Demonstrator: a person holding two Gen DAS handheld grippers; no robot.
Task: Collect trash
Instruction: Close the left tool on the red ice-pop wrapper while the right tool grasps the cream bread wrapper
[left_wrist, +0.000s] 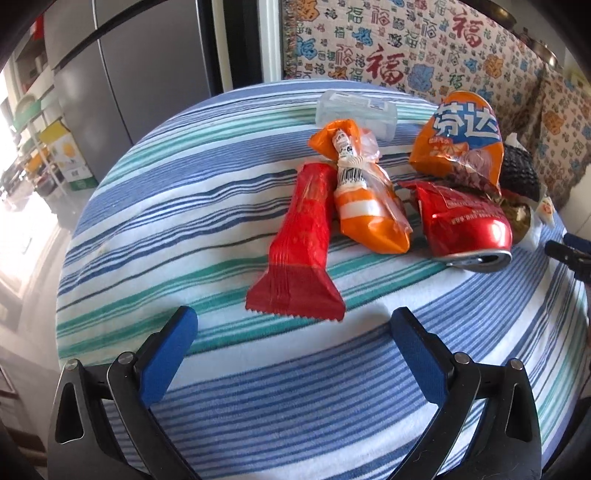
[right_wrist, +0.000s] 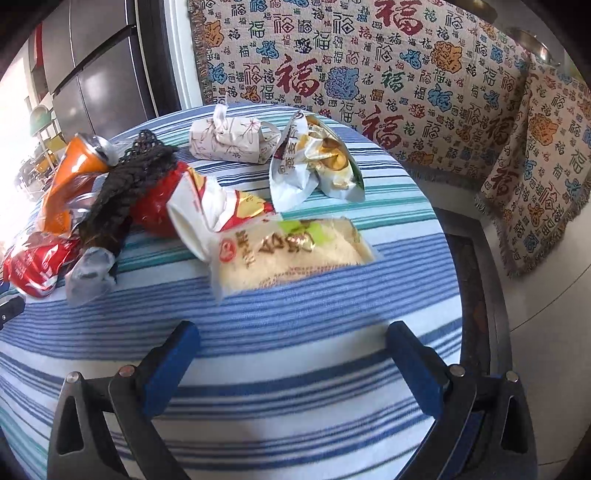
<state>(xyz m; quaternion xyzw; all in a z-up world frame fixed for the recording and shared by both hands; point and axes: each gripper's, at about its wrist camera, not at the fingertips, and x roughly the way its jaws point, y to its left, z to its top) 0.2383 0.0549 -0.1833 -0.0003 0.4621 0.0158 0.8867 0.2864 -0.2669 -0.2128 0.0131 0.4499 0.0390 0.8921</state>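
Left tool (left_wrist: 293, 328): open wide, blue pads apart and empty, held just above the striped tabletop (left_wrist: 184, 206).
Right tool (right_wrist: 291, 343): open as well, nothing between its pads, over a bare stretch of the tabletop (right_wrist: 295, 369).
Red wrapper (left_wrist: 301, 240): lies flat on the cloth, its crimped end nearest the left tool, just ahead of the gap between the pads.
Orange-and-white wrapper (left_wrist: 369, 206): beside the red wrapper on its right, touching it, with a barcode label on top.
Crushed red can (left_wrist: 469, 229): on its side, right of the orange-and-white wrapper, its open end facing the camera.
Orange can (left_wrist: 458, 136): dented, behind the crushed red can and leaning on it.
Clear plastic box (left_wrist: 354, 109): at the far side of the tabletop, behind the wrappers.
Pale bread bag (right_wrist: 291, 254): just ahead of the right tool, lying flat, touching a red-and-white carton (right_wrist: 207, 206).
Silver snack bag (right_wrist: 317, 166): torn open, behind the pale bread bag.
Tissue pack (right_wrist: 229, 142): flowered, at the far edge of the tabletop.
Black mesh (right_wrist: 129, 188): draped over the cans on the left of the right wrist view.
Background: patterned sofa cover (right_wrist: 369, 66) behind the tabletop.
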